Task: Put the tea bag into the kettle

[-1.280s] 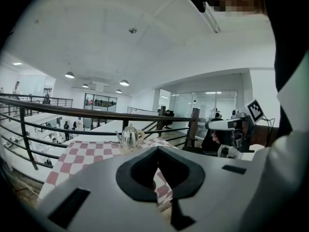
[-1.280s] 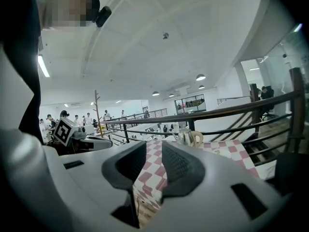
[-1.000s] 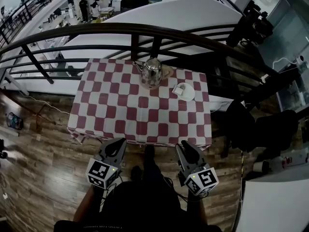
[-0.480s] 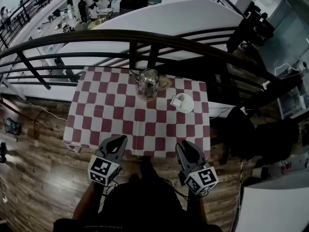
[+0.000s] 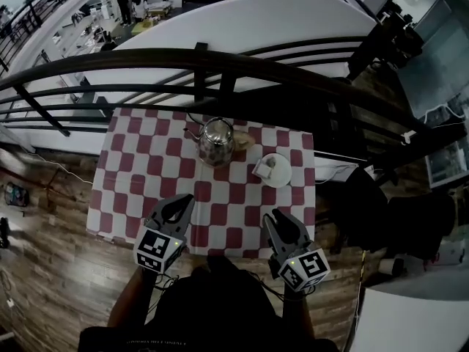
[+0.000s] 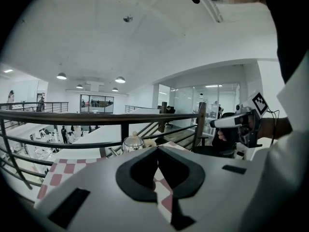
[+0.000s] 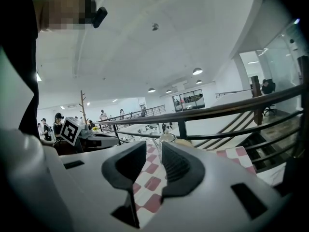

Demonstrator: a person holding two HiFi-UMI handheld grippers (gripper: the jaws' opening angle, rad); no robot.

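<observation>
Short of the kettle [image 5: 217, 139], approach step: left gripper [image 5: 178, 207] closed, right gripper [image 5: 278, 222] ajar (both empty); next, grasp the likely tea bag [image 5: 270, 164].

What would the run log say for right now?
left tool: shut, empty | right tool: open, empty | kettle: on table | tea bag: on plate beside kettle, untouched

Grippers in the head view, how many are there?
2. The left gripper is lower left, at the table's near edge; the right gripper is lower right, at the same edge. None seems hidden.
</observation>
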